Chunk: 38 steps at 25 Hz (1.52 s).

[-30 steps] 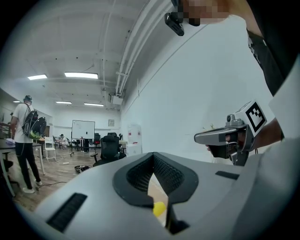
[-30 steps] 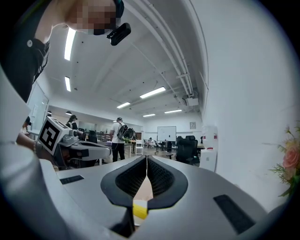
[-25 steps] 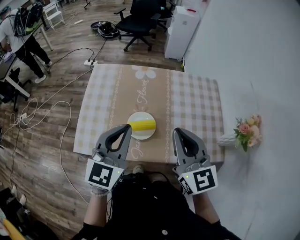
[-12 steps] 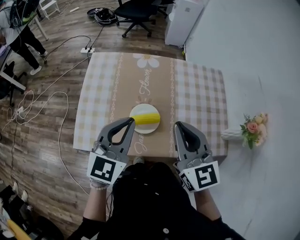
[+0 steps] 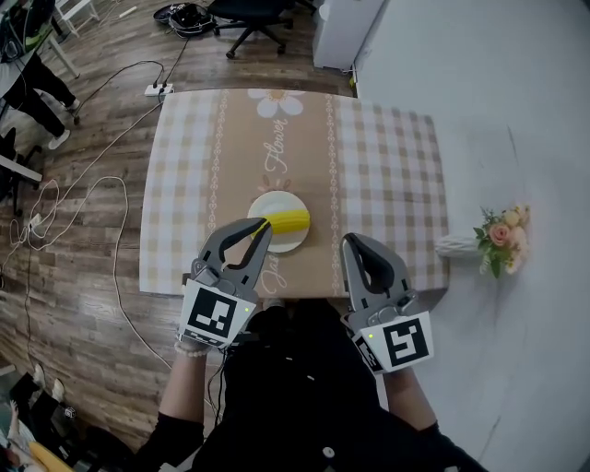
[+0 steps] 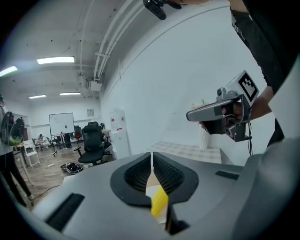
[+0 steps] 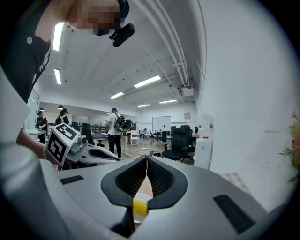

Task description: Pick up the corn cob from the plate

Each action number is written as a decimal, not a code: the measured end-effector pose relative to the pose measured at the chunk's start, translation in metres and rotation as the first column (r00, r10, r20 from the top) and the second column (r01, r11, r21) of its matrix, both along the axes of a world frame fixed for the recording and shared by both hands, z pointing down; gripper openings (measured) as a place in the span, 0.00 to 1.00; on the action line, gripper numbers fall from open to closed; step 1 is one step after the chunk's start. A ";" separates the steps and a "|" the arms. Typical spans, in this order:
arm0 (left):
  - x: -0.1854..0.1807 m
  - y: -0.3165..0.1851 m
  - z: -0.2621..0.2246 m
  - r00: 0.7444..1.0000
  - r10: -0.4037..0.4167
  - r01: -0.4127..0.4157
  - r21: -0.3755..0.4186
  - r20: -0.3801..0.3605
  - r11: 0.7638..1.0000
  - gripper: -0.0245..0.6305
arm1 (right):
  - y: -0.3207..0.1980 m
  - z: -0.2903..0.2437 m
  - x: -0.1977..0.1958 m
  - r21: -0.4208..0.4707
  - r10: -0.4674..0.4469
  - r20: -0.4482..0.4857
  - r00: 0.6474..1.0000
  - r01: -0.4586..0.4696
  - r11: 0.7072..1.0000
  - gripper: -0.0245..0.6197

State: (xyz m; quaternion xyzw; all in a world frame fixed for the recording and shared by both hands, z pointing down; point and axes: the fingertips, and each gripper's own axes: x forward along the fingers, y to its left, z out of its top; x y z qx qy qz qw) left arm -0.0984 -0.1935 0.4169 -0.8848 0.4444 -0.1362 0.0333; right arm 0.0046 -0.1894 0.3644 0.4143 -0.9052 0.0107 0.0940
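A yellow corn cob [image 5: 289, 221] lies on a white plate [image 5: 286, 242] near the front edge of the table. In the head view my left gripper [image 5: 262, 224] is shut and empty, its tip over the plate's left rim, beside the cob's left end. My right gripper [image 5: 349, 241] is also shut and empty, to the right of the plate and apart from it. The left gripper view shows the closed jaws [image 6: 152, 155] with the cob [image 6: 159, 202] below them. In the right gripper view the jaws [image 7: 146, 159] meet, and a bit of the cob [image 7: 139, 206] shows beneath.
The table wears a beige checked cloth [image 5: 387, 175] with a flower print. A small vase of flowers [image 5: 498, 238] lies past the table's right edge. Cables [image 5: 55, 212] and a power strip [image 5: 152, 89] lie on the wooden floor at left; an office chair [image 5: 244, 14] stands beyond.
My left gripper has come down and forward, so its tip now overlaps the plate's left rim. The right gripper has sunk slightly. Both stay shut.
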 end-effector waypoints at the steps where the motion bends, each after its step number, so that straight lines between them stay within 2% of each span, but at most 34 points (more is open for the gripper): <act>1: 0.002 -0.001 0.004 1.000 0.006 -0.006 -0.010 0.010 1.000 0.06 | -0.001 0.001 0.001 -0.002 0.002 0.001 1.000 -0.002 1.000 0.10; 3: 0.008 -0.003 0.010 0.999 0.032 -0.032 -0.010 0.028 0.999 0.06 | -0.002 0.002 0.002 -0.005 0.004 0.001 1.000 -0.004 1.000 0.10; 7: 0.015 -0.006 0.019 0.998 0.062 -0.062 -0.035 0.005 0.997 0.06 | -0.002 0.006 0.003 -0.017 0.000 0.000 1.000 0.000 1.000 0.10; 11: 0.020 -0.013 0.030 0.995 0.088 -0.086 -0.057 0.038 0.995 0.07 | -0.002 0.009 0.006 -0.024 -0.003 -0.002 1.000 0.003 1.000 0.10; 16: 0.026 -0.020 0.056 0.989 0.127 -0.116 -0.128 0.076 0.985 0.17 | -0.001 0.015 0.012 -0.046 -0.007 -0.013 1.000 0.007 0.999 0.10; 21: 0.032 -0.020 0.097 0.969 0.190 -0.152 -0.224 0.158 0.963 0.31 | -0.001 0.019 0.020 -0.063 0.011 -0.023 1.000 -0.013 0.998 0.10; 27: 0.042 -0.024 0.135 0.940 0.267 -0.200 -0.293 0.212 0.935 0.40 | 0.000 0.022 0.031 -0.074 0.038 -0.024 0.999 -0.040 0.996 0.10; 33: 0.044 -0.032 0.172 0.913 0.316 -0.209 -0.369 0.259 0.906 0.43 | 0.005 0.027 0.043 -0.086 0.061 -0.040 0.997 -0.064 0.994 0.10; 38: 0.042 -0.039 0.199 0.910 0.318 -0.186 -0.425 0.265 0.886 0.45 | 0.007 0.031 0.054 -0.098 0.081 -0.060 0.995 -0.087 0.991 0.10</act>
